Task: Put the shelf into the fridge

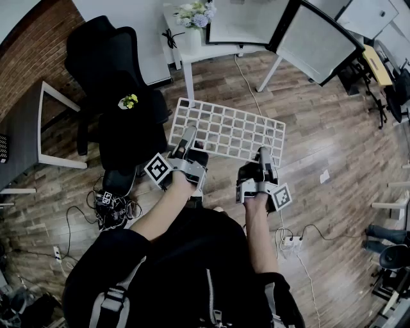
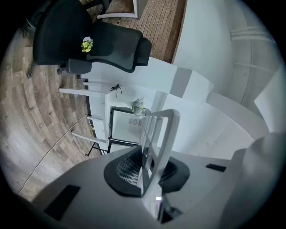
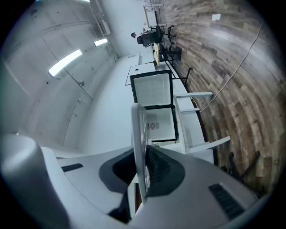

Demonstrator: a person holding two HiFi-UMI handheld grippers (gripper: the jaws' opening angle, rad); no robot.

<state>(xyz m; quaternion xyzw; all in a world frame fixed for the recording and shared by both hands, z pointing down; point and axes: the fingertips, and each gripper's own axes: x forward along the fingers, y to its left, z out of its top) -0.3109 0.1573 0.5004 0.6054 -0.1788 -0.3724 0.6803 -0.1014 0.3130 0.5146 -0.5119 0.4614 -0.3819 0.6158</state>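
Wood floor below. Head view: you hold the shelf (image 1: 227, 131) level, with left claw (image 1: 188, 141) and right claw (image 1: 262, 155) on its near rim. Left gripper view: clamped on the rim bar. Right gripper view: likewise, fridge (image 3: 152, 94) ahead. Likely light, stiff and slick; grip the rim bars.

right gripper (image 3: 142, 172) clamping shelf (image 3: 139, 147) edge-on

Black chair (image 1: 109, 83); flower vase (image 1: 194, 29) on white table (image 1: 189, 80); floor cables (image 1: 115, 208)

Wood floor (image 1: 333, 141); a brick wall (image 1: 29, 61) at left. A black chair (image 1: 106, 64) stands beside a white table (image 1: 189, 80) bearing flowers (image 1: 195, 13).
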